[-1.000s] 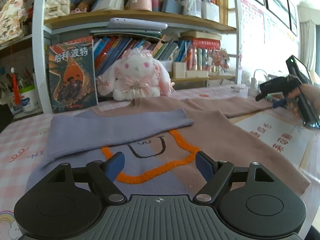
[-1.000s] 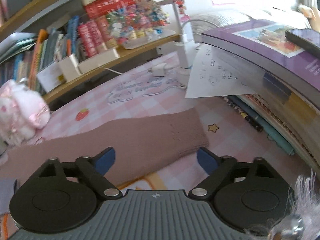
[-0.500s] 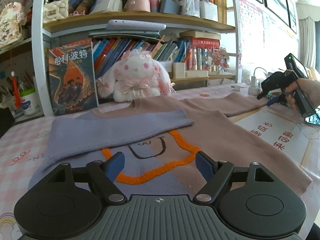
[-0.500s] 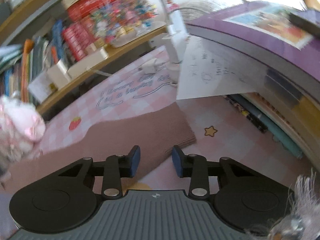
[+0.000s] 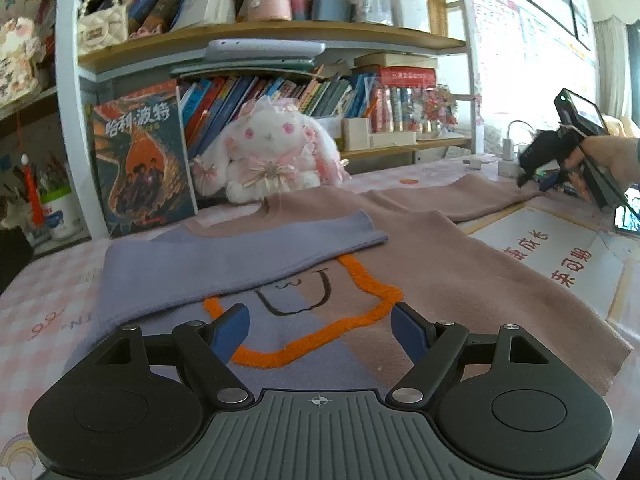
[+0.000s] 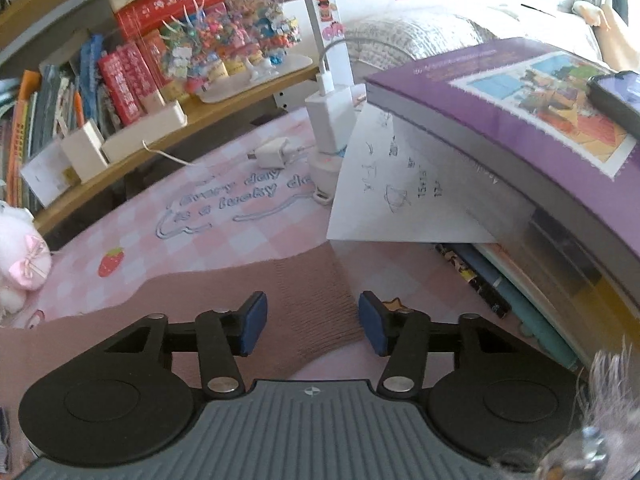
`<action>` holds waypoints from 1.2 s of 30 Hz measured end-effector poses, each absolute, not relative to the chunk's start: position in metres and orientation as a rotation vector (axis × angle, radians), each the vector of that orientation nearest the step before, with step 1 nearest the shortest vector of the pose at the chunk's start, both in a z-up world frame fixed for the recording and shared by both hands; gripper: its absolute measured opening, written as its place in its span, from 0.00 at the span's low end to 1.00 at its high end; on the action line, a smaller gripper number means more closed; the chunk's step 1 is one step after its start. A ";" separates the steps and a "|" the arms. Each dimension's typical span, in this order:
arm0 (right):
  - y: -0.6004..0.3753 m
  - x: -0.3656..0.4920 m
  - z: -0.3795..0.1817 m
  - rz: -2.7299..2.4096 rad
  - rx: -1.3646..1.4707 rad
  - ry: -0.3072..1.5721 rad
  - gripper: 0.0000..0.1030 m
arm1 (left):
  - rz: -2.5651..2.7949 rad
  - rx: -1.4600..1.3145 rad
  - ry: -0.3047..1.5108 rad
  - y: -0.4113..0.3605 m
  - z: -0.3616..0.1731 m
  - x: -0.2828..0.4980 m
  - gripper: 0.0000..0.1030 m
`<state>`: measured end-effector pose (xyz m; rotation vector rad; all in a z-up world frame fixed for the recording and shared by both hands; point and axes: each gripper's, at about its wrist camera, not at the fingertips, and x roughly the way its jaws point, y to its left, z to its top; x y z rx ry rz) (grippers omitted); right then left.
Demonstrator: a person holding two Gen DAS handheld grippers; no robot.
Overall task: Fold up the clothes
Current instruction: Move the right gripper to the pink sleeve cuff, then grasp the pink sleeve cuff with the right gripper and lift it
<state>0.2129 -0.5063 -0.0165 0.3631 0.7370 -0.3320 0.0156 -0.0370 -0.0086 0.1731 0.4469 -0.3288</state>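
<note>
Two-tone sweater (image 5: 420,264) lies flat; purple sleeve (image 5: 224,260) folded across.

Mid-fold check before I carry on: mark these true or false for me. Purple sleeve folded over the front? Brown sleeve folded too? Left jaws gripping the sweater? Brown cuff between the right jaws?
1. The purple sleeve lies folded across the sweater front. True.
2. The brown sleeve is folded in as well. False: it lies stretched out sideways on the table.
3. The left gripper grips the sweater. False: its jaws stand open over the front, pinching nothing.
4. The brown sleeve's cuff lies between the jaws of the right gripper. True.
</note>
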 end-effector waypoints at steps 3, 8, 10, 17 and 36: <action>-0.504 0.213 -0.018 -0.344 0.318 0.748 0.31 | -0.305 0.146 0.453 -0.032 -0.008 0.018 0.78; -0.510 0.207 -0.014 -0.310 0.337 0.762 0.05 | -0.314 0.137 0.447 -0.030 -0.007 0.017 0.78; -0.513 0.204 -0.009 -0.304 0.351 0.755 0.05 | -0.315 0.149 0.446 -0.032 -0.008 0.016 0.78; -0.517 0.201 -0.008 -0.337 0.412 0.751 0.29 | -0.330 0.195 0.422 -0.039 -0.007 0.011 0.78; -0.480 0.185 0.051 -0.105 0.364 0.627 0.06 | -0.343 0.166 0.443 -0.036 -0.009 0.016 0.78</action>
